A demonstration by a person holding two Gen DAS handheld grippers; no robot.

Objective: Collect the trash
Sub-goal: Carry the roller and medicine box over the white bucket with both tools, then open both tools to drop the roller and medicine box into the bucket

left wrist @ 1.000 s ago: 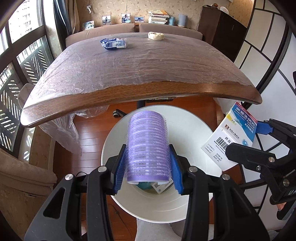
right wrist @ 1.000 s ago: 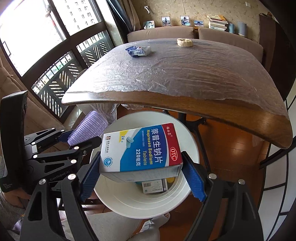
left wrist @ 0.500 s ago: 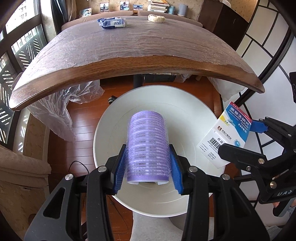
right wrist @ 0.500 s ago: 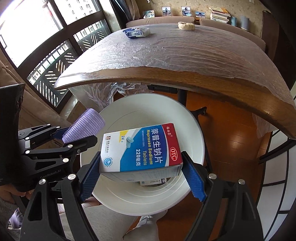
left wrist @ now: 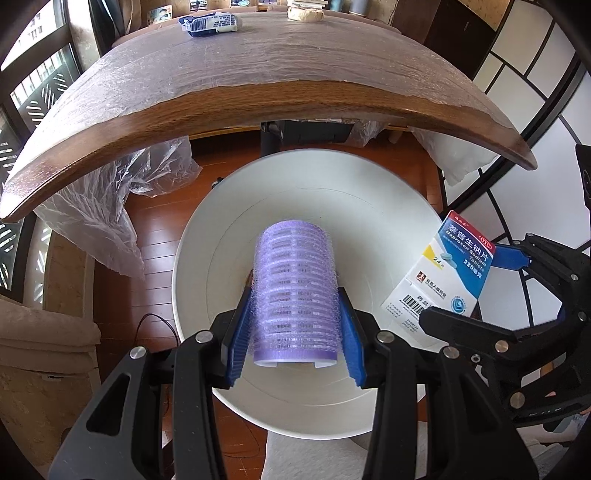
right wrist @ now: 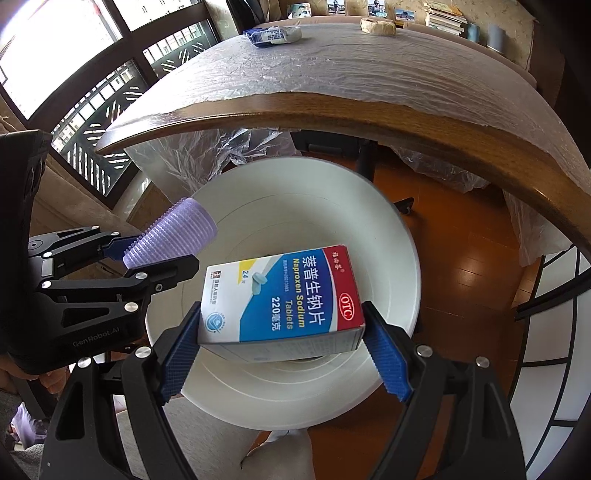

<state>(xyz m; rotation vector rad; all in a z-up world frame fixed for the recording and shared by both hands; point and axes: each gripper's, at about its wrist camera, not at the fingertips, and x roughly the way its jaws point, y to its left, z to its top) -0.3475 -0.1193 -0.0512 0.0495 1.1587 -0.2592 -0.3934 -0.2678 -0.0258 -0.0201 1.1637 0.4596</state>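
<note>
left tool (left wrist: 295, 328): my blue pads are clamped on a purple hair roller (left wrist: 294, 291), one pad on each side, the roller's long axis pointing away from the camera. it hangs over the open mouth of the white bin (left wrist: 207, 280), which stands on the wood floor (left wrist: 155, 236) just this side of the table (left wrist: 258, 96).

right tool (right wrist: 282, 345): pads clamped on the two short ends of a medicine box (right wrist: 280, 299), printed face up, reading "naproxen sodium tablets". box sits above the near half of the bin mouth. in the left wrist view the same box (left wrist: 441, 273) shows at the right, over the bin's right rim; in the right wrist view the roller (right wrist: 171, 234) shows at the left, over the left rim.

bin contents: hidden behind the held items, cannot tell.

on the table, far side: a blue and white packet (left wrist: 210, 24) to the left and a pale crumpled lump (left wrist: 305, 14) to its right, well apart. table top is covered in thin clear film (left wrist: 280, 55); loose plastic sheet (left wrist: 107, 206) hangs below the left edge.
</note>
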